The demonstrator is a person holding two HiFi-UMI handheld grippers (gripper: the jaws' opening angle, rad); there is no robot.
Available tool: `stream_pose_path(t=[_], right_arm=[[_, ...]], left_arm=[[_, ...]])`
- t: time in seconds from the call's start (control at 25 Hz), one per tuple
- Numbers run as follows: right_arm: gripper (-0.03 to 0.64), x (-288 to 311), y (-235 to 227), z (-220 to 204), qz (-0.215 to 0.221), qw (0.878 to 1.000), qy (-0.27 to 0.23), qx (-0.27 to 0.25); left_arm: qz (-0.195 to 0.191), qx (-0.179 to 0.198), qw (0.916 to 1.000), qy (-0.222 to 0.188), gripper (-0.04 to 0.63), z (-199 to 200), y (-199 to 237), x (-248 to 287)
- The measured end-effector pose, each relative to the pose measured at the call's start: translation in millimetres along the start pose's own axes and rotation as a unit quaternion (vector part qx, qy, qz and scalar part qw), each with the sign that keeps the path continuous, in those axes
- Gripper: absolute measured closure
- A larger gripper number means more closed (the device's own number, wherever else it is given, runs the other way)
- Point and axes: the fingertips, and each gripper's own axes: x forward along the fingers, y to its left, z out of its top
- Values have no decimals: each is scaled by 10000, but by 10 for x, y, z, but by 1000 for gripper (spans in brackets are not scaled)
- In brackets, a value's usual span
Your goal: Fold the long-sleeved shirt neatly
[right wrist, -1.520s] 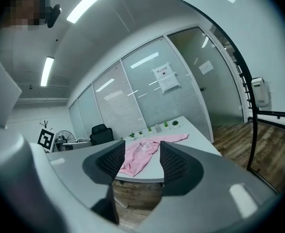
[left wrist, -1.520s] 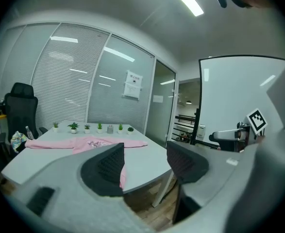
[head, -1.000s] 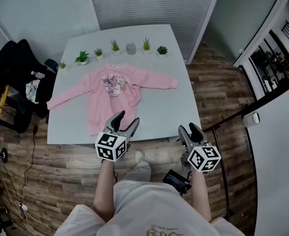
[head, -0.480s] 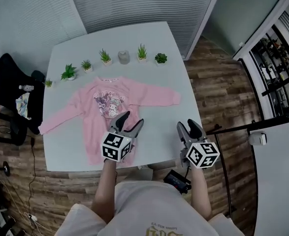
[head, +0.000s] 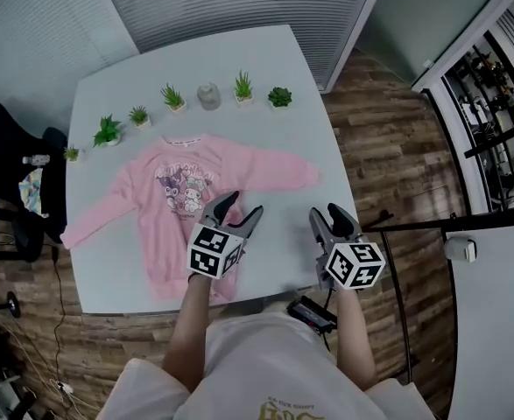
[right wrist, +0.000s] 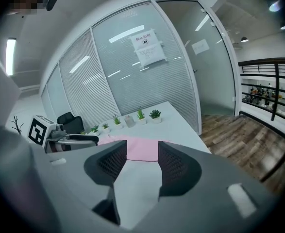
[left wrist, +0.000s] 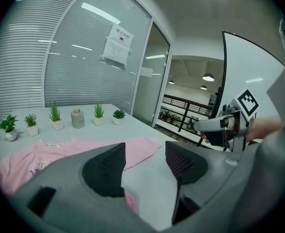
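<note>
A pink long-sleeved shirt (head: pixel 165 199) with a cartoon print lies flat, front up, on the pale table (head: pixel 283 147), both sleeves spread out. Its right sleeve (head: pixel 278 171) reaches toward the table's right side. My left gripper (head: pixel 239 208) hovers open above the shirt's lower hem, nothing between its jaws. In the left gripper view the shirt (left wrist: pixel 40 161) lies beyond the open left gripper (left wrist: pixel 144 161). My right gripper (head: pixel 329 219) is above the bare table near the front right edge; its jaws are closing, with nothing between them. The right gripper view shows the shirt (right wrist: pixel 142 148) past the right gripper (right wrist: pixel 142 161).
A row of small potted plants (head: pixel 173 97) and a grey jar (head: pixel 208 96) stands along the table's far edge. A black chair (head: pixel 11 173) with clothes sits left of the table. A glass partition (right wrist: pixel 147 81) is behind, wooden floor (head: pixel 388 147) to the right.
Both grippers have moved forward from the front edge to above the table. The left one now hangs above the shirt's hem. The shirt has not moved.
</note>
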Motion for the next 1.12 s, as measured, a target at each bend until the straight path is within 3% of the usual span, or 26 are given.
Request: stream_pose_path(t=[0.6,1.12], right_arm=[[420,487,-549,-261,-30,9980,633,84],[414,972,-843,-452,-108,9950,989,97]], left_arm=[[93,233,9954,920,380,-349,132,710],[48,489,9884,1437,385,-676,243,1208]])
